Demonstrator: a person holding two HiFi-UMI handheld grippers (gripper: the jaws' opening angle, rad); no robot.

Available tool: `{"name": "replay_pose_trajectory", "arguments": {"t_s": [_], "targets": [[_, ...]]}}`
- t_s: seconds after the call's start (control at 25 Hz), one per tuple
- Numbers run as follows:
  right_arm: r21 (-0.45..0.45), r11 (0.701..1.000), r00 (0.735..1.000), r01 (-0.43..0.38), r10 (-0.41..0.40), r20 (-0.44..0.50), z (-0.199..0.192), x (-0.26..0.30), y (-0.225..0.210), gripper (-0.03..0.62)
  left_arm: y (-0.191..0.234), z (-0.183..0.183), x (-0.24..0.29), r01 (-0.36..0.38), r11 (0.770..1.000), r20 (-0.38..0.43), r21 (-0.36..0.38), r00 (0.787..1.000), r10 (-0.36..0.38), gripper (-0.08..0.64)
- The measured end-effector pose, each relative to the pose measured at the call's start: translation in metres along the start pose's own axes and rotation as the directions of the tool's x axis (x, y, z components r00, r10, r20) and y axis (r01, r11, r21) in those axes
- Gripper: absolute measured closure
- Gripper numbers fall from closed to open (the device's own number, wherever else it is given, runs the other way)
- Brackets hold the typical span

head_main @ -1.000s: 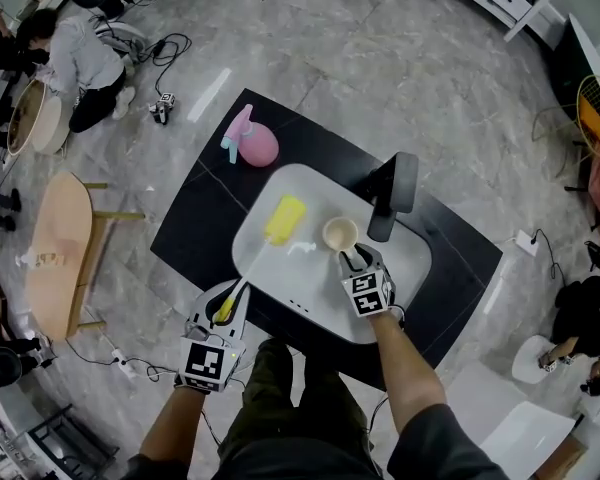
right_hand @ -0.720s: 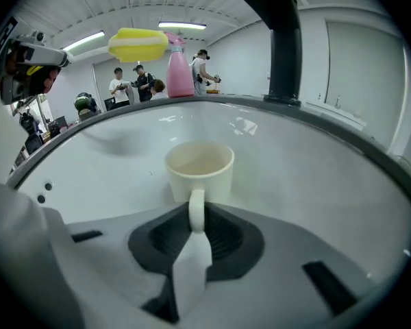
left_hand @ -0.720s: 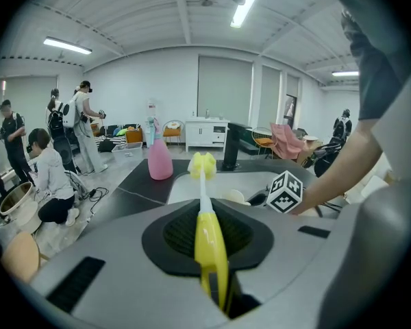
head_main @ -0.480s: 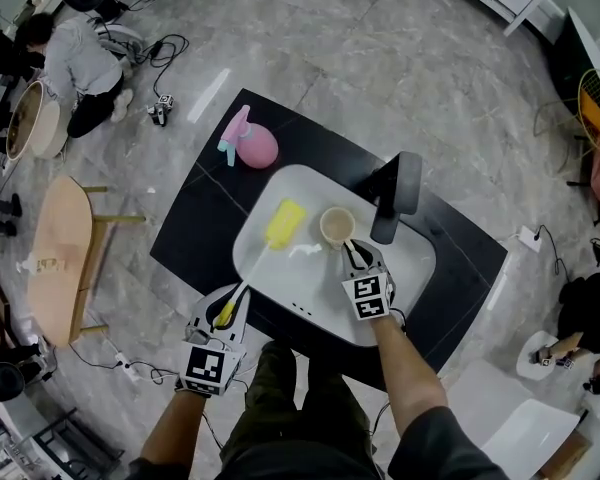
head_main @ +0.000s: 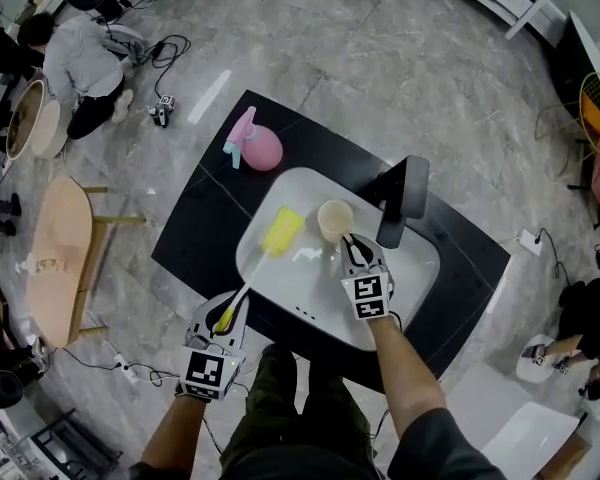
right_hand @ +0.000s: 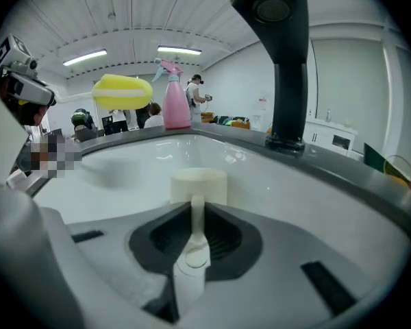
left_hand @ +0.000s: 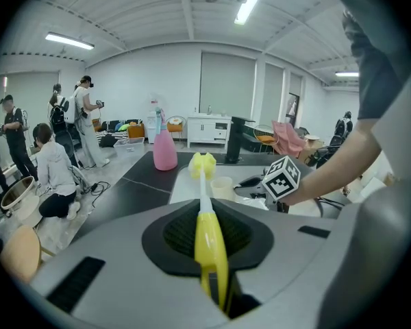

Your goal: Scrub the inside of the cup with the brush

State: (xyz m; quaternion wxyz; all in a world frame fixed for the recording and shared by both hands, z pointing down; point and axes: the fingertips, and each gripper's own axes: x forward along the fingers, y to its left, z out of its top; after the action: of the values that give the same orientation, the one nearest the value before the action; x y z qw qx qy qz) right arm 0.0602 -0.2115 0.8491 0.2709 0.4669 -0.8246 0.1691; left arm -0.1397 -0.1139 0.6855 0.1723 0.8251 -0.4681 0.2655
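One black table (head_main: 200,218), one white sink (head_main: 310,293), one faucet (head_main: 398,200), one pink bottle (head_main: 255,146), one yellow brush (head_main: 280,233), one cup (head_main: 334,218). Cup upright in sink, just beside brush head. Left tongs (head_main: 228,308) clamp brush handle. Right tongs (head_main: 351,244) closing on cup handle, narrower than a second ago.

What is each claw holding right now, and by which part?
Left claw grips the yellow sponge-headed brush by its handle end. Right claw, its jaws closing, has the cream cylindrical cup by its handle.
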Motion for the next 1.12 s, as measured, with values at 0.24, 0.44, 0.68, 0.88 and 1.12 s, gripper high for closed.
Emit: {"name": "replay_pose_trajectory", "arguments": {"t_s": [0.24, 0.44, 0.68, 0.88, 1.12], "targets": [[-0.020, 1.000, 1.000, -0.017, 0.017, -0.020, 0.005, -0.014, 0.000, 0.546, 0.006, 0.007, -0.003, -0.007, 1.000, 0.019, -0.008, 1.000, 0.007, 0.525], [-0.038, 0.999, 0.999, -0.019, 0.017, -0.046, 0.005, -0.036, 0.000, 0.546, 0.004, 0.017, -0.012, -0.004, 1.000, 0.036, -0.007, 0.999, 0.004, 0.525], [-0.075, 0.995, 0.997, -0.060, 0.057, -0.042, 0.025, -0.066, 0.020, 0.546, 0.001, 0.027, -0.028, -0.008, 1.000, 0.061, -0.009, 0.998, 0.009, 0.525], [-0.105, 0.990, 0.996, -0.092, 0.093, 0.009, 0.065, -0.094, 0.041, 0.546, 0.002, 0.036, -0.047, -0.017, 1.000, 0.083, -0.006, 0.996, 0.017, 0.525], [-0.175, 0.980, 0.992, -0.096, 0.110, 0.070, 0.125, -0.132, 0.053, 0.546, 0.003, 0.064, -0.077, -0.010, 1.000, 0.135, 0.018, 0.991, 0.007, 0.525]]}}
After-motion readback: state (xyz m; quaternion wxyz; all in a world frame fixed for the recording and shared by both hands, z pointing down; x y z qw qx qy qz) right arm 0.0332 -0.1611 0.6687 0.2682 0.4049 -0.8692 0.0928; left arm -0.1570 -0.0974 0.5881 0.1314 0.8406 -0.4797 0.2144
